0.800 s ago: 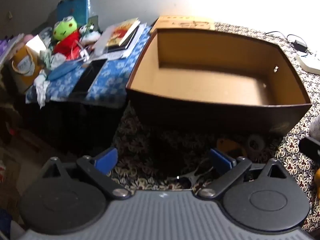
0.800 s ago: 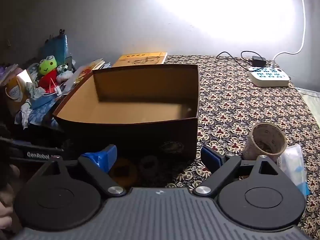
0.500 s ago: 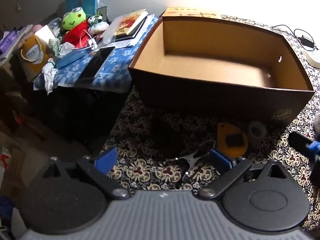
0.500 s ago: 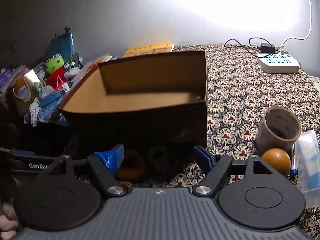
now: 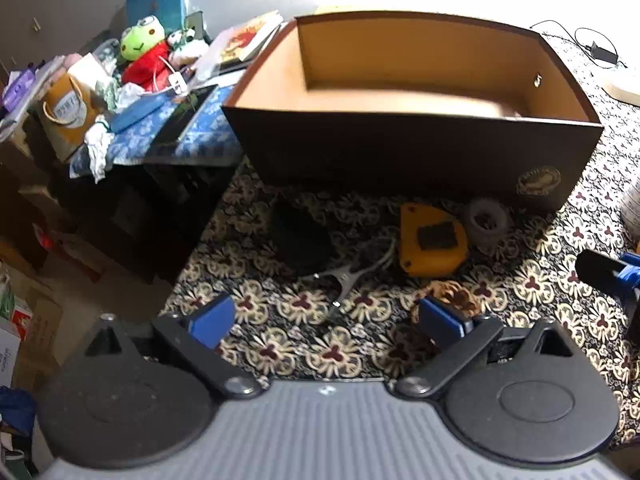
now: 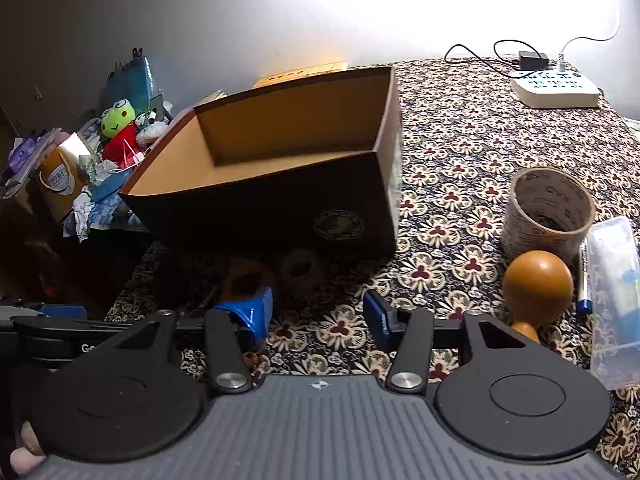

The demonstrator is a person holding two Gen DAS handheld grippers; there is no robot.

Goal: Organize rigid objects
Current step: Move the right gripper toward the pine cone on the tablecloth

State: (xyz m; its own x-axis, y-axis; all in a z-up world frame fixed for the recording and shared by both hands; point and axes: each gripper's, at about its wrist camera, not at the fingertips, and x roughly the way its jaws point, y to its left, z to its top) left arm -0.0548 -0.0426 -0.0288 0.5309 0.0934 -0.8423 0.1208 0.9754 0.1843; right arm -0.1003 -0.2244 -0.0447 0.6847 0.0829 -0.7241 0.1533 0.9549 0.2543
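Sitting empty, the box says nothing's sorted yet. Left gripper and right gripper both hang wide open w/ nothing held. On the counter in front of the box: yellow tool, small tape roll, metal clip (dark lump beside it, can't tell what). Right side: big tape roll, wooden knob, marker, plastic case
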